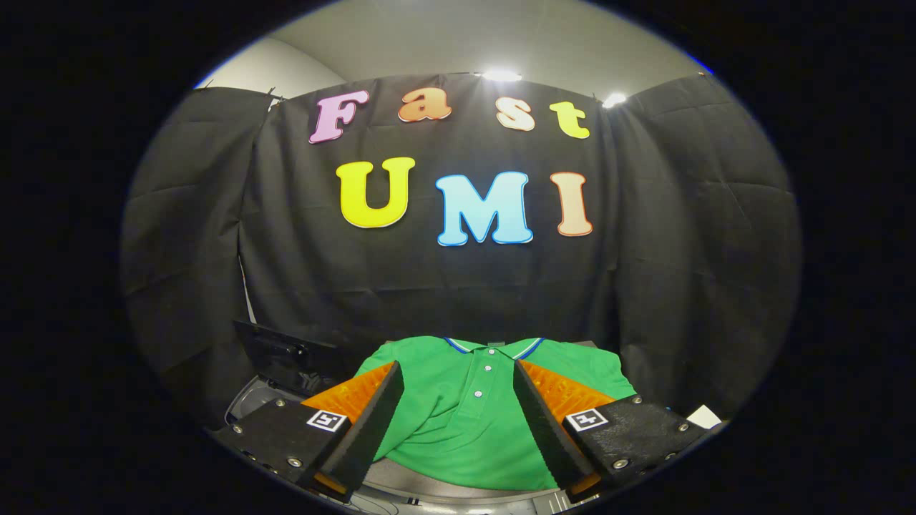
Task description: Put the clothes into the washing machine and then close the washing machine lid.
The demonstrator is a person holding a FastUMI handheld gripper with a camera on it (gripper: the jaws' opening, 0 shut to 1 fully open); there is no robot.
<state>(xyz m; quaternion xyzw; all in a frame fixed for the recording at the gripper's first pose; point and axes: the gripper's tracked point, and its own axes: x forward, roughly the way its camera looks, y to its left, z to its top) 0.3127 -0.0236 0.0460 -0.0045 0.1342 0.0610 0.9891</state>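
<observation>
One green polo shirt (pixel 465 422) is laid flat ahead, seen between the spread fingers.
The gripper (pixel 458 379) is held wide open, nothing gripped. A dark raised lid (pixel 283 354) is seen far left, a grey machine rim (pixel 429 483) near, beneath the shirt.

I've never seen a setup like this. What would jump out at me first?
A bright green polo shirt lies spread just ahead, its buttoned placket showing between the fingers of the hand-held gripper, which stands open on either side of it. Behind hangs the booth's black cloth wall, with two ceiling lights glaring above it.
</observation>
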